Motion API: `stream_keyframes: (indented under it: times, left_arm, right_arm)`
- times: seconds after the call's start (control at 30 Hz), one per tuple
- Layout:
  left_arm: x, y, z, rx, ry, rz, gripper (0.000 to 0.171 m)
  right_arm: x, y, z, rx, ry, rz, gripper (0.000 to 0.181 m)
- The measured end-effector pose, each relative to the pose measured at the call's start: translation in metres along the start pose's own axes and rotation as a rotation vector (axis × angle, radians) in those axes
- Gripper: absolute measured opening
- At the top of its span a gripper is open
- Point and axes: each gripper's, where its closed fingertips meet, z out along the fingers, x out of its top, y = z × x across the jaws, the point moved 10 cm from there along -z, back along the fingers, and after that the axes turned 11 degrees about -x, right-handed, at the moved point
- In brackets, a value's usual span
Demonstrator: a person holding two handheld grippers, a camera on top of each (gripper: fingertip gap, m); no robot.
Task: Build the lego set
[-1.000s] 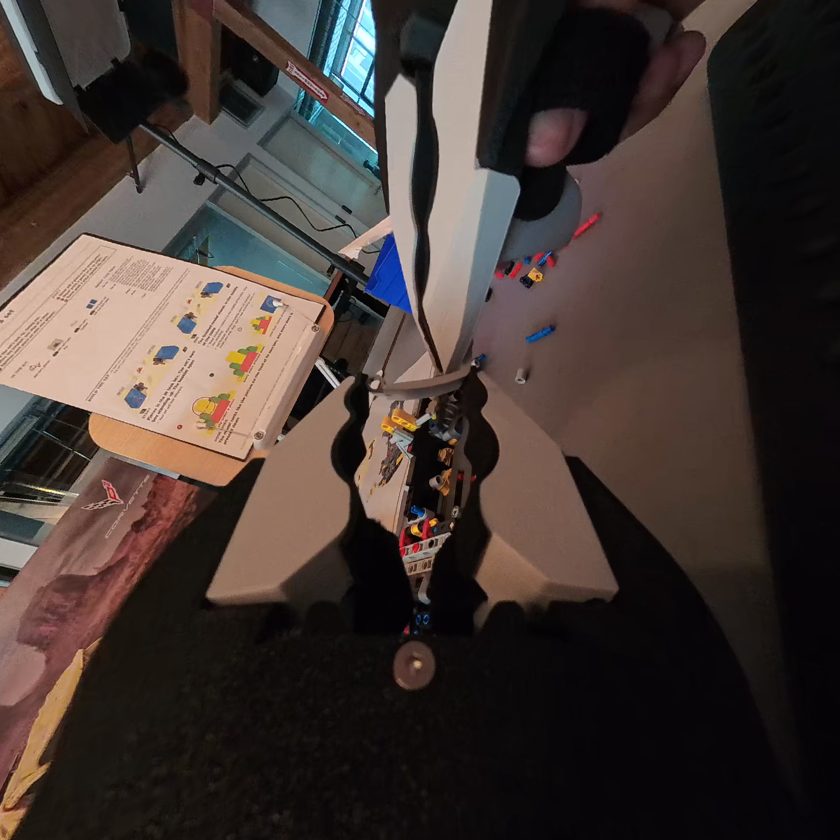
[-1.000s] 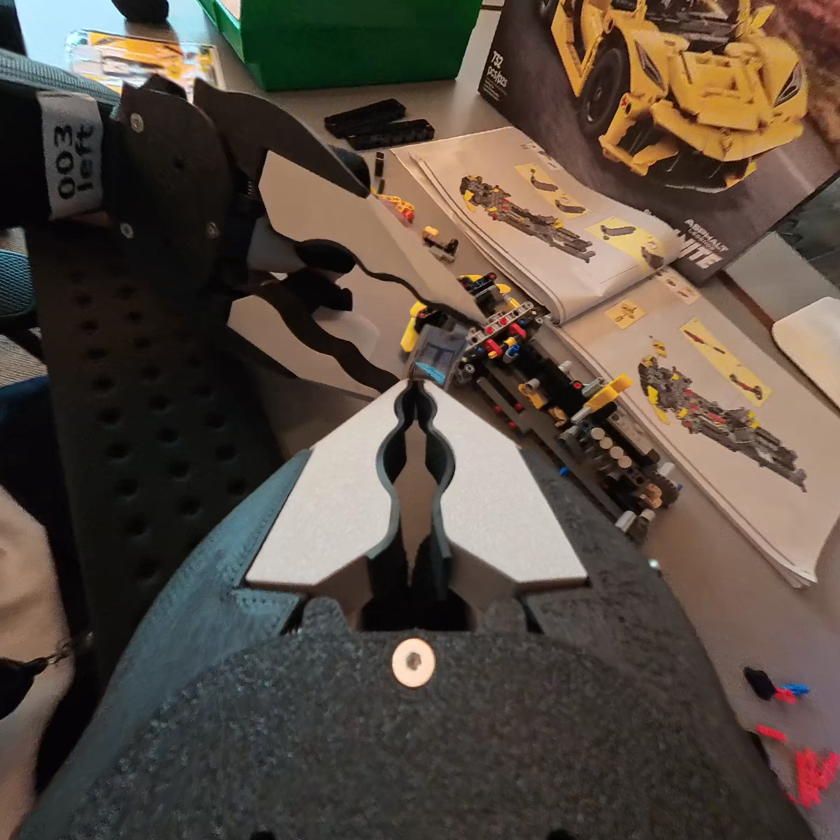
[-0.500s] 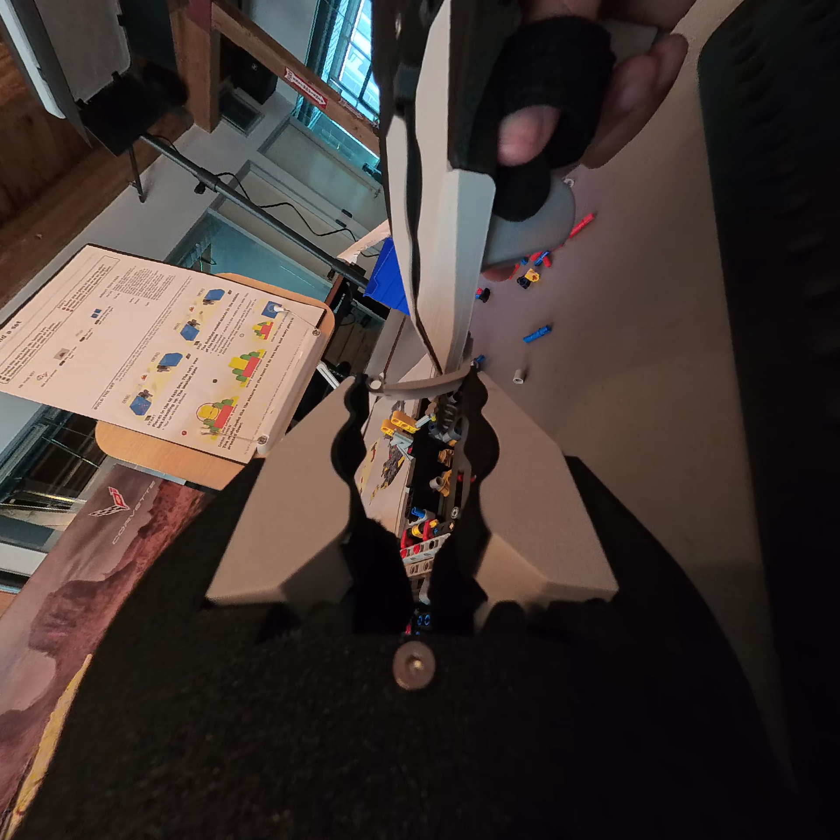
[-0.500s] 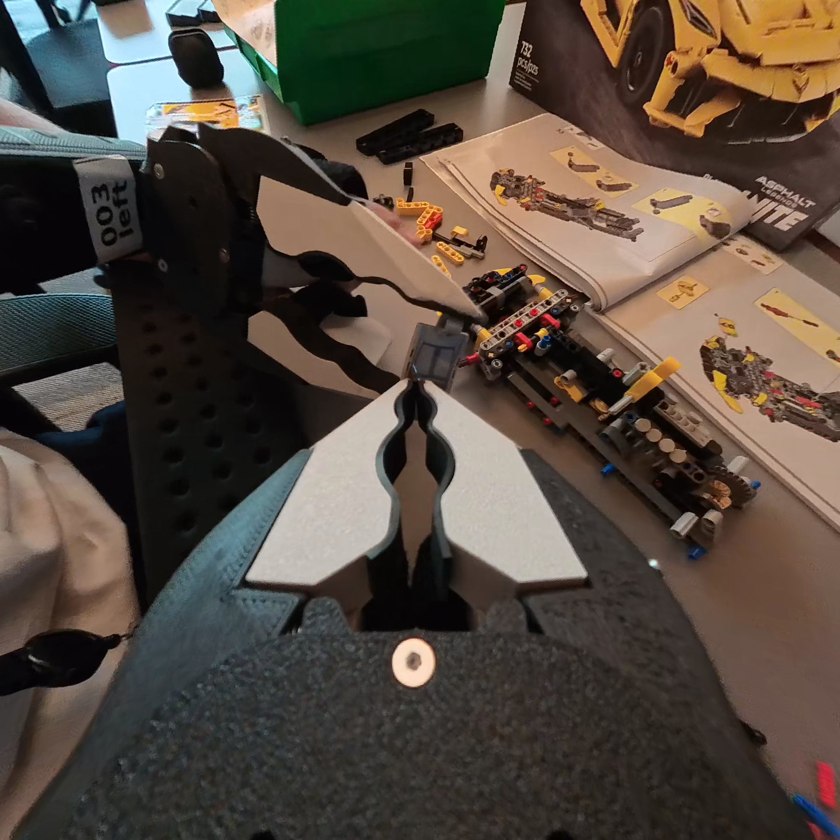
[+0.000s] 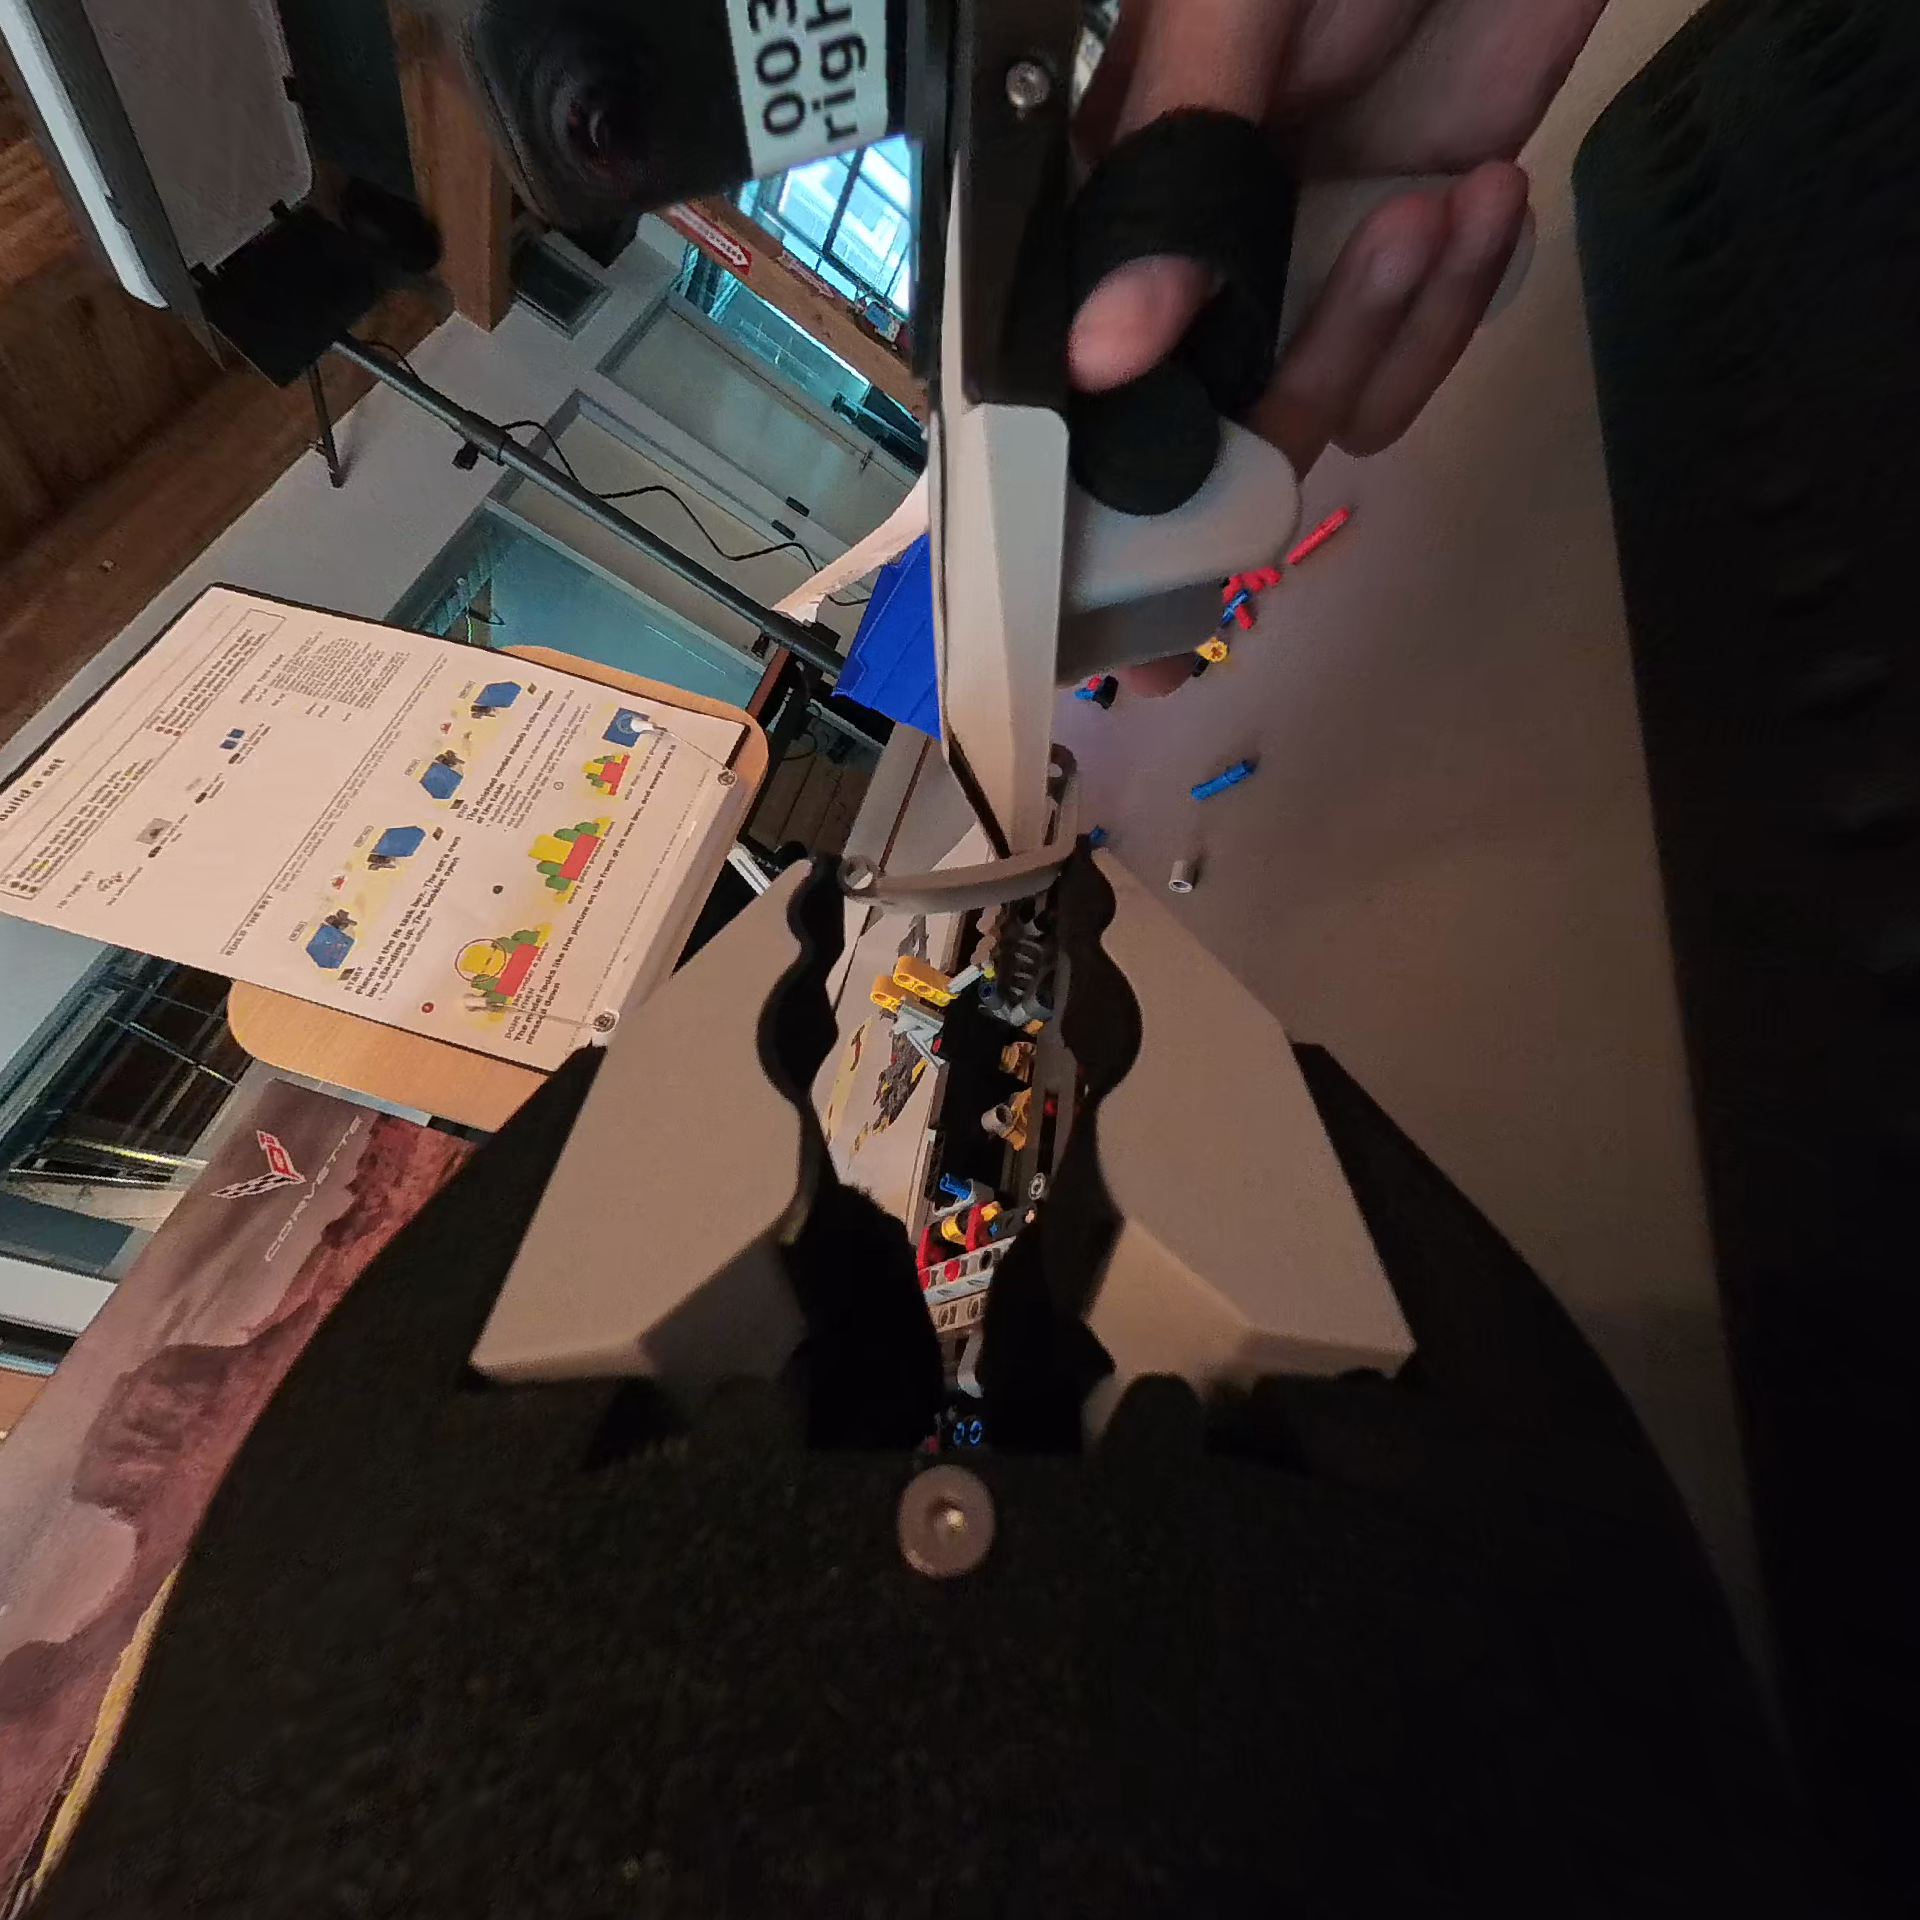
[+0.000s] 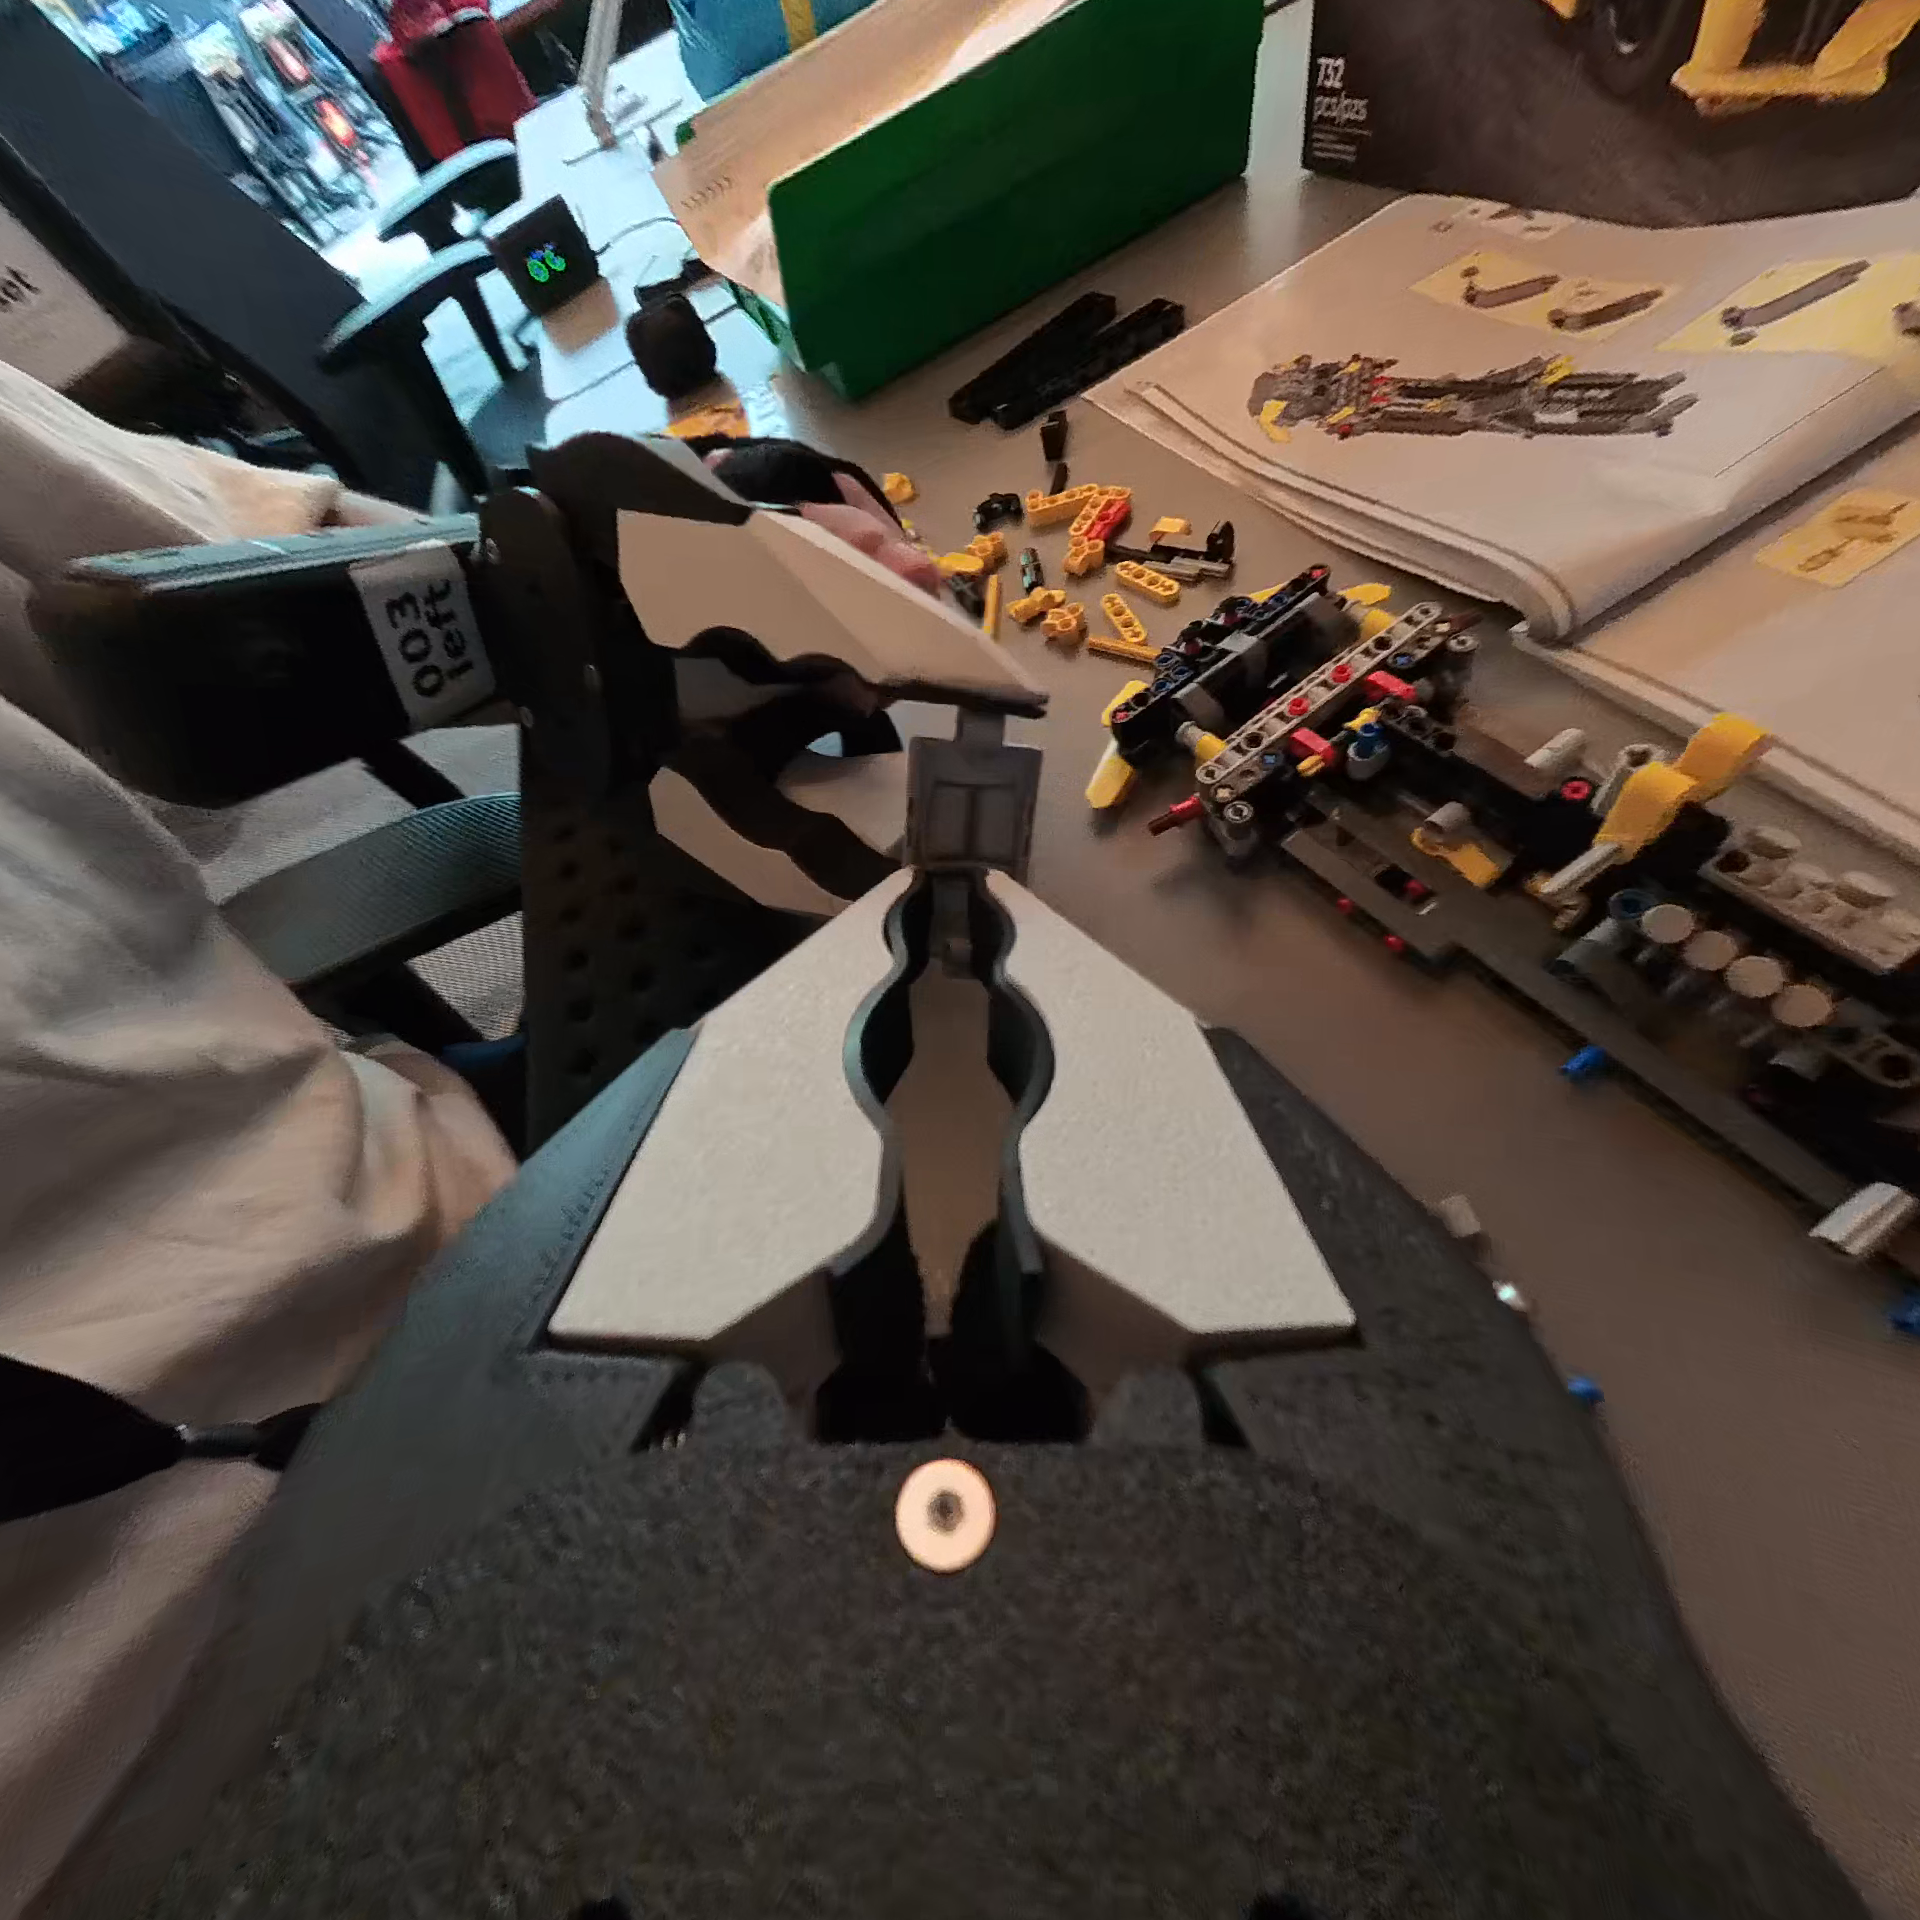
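Observation:
A small grey panel piece [image 6: 971, 821] is held above the table [image 6: 1195, 1091] by both grippers. My right gripper [image 6: 951, 883] is shut on its lower stem. My left gripper [image 6: 961, 790] comes in from the left and clamps it end to end, one fingertip [image 6: 1023, 698] on the top tab. In the left wrist view the panel [image 5: 935, 888] spans my left gripper [image 5: 945, 873], and the right gripper [image 5: 1013, 821] pinches it from above. The half-built black, grey and yellow car chassis [image 6: 1351, 748] lies on the table to the right and also shows between the left fingers [image 5: 987, 1091].
Loose yellow and red pieces [image 6: 1091, 561] and two black beams [image 6: 1070, 358] lie behind the chassis. An open instruction booklet [image 6: 1455, 468], a green box [image 6: 1018, 187] and the set's box [image 6: 1610, 94] stand farther back. Red and blue pins [image 5: 1247, 603] lie scattered; an office chair [image 6: 395, 862] is at left. The tips of both grippers are at nearly the same place.
Both grippers, still holding the grey panel together, have lifted up and away from the chassis, which now sits lower and farther right in the right wrist view.

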Motion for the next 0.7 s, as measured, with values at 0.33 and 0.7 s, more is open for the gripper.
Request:
stream_keyframes:
  times: [0.33, 0.7]
  left_arm:
    - [-0.002, -0.006, -0.002, 0.046, -0.006, -0.026, 0.038]
    - [0.001, -0.008, -0.003, 0.087, -0.007, -0.004, 0.038]
  right_arm:
    - [0.005, 0.002, -0.002, 0.224, 0.07, 0.121, 0.028]
    - [0.018, -0.028, -0.004, -0.124, 0.013, -0.225, 0.028]
